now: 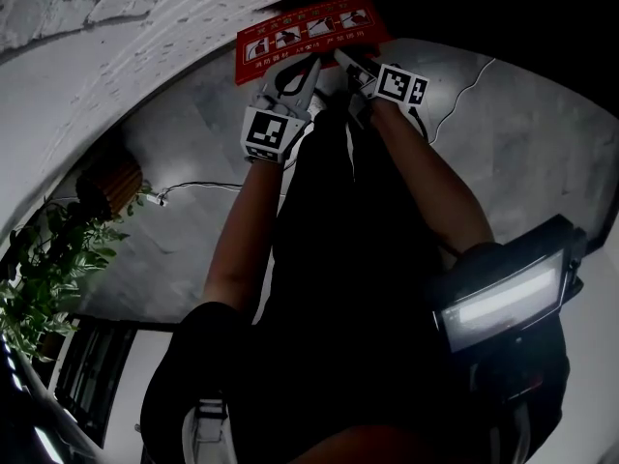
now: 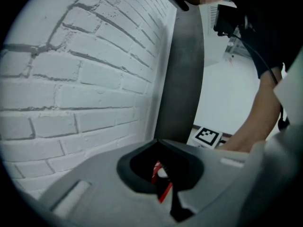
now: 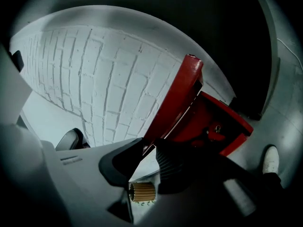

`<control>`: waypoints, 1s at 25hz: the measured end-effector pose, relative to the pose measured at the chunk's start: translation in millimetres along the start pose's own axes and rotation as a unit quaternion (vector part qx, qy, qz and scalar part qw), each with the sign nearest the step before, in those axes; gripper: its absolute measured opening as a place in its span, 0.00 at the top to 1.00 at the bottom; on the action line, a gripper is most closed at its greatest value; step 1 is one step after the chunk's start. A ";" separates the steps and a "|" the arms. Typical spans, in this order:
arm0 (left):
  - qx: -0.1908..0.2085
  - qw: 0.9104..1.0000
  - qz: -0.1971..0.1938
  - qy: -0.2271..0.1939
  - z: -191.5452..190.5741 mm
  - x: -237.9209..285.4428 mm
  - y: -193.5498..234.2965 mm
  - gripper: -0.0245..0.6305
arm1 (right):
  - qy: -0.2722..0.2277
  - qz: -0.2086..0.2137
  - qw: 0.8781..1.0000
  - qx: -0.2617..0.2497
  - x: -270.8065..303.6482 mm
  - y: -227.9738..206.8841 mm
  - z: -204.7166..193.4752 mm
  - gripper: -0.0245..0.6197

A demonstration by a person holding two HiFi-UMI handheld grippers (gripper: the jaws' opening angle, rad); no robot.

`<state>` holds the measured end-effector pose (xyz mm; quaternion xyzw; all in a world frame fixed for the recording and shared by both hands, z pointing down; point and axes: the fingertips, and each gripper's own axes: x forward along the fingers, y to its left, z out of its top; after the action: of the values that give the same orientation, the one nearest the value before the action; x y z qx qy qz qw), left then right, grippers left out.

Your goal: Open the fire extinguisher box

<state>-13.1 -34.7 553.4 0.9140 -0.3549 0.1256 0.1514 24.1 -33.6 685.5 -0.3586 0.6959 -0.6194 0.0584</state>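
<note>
Left tool [image 2: 161, 175] is nipped narrow on a thin red edge, the rim of the lid [image 3: 179, 96] of the fire extinguisher box [image 3: 226, 132]. Only a sliver of red shows between its dark pads. Right tool [image 3: 150, 148] grips the same lid just beside it, with the lower corner of the red panel caught between a smooth pad and a ribbed one.

From above, both tools sit side by side at the near edge of the lid, their marker cubes [image 1: 269, 131] facing up and the person's bare forearms running back from them. The lid stands tilted up off the box, its white pictogram strip showing. The red box sits on the grey floor [image 1: 193, 153] against a white brick wall [image 2: 71, 79]. A thin cable [image 1: 203, 184] lies on the floor, and a leafy plant [image 1: 48, 269] stands well off to the left.
</note>
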 end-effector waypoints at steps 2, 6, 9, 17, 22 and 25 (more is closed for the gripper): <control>0.003 1.000 0.004 -0.001 5.8 -2.4 4.2 0.96 | -0.003 0.003 1.000 0.000 3.2 5.7 6.3 0.84; 0.005 1.000 0.010 -0.008 18.2 -8.4 14.8 0.96 | -0.009 0.008 1.000 -0.008 12.9 17.1 21.5 0.85; 0.010 1.000 0.017 -0.014 25.3 -10.7 26.0 0.96 | -0.016 0.017 1.000 -0.016 24.6 26.3 36.8 0.86; 0.011 0.999 0.031 -0.021 33.4 -17.9 43.9 0.96 | -0.036 0.035 0.999 -0.017 51.5 40.6 73.2 0.88; 0.008 0.999 0.038 -0.021 35.4 -22.7 49.2 0.96 | -0.044 0.039 0.998 -0.017 64.8 45.9 91.4 0.89; 0.007 0.999 0.040 -0.023 38.1 -24.7 54.3 0.96 | -0.046 0.037 0.998 -0.021 75.1 47.2 101.1 0.89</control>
<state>-63.4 -71.7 520.1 0.9026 -0.3941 0.1127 0.1316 1.8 -160.6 647.3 -0.3621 0.7183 -0.5847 0.1054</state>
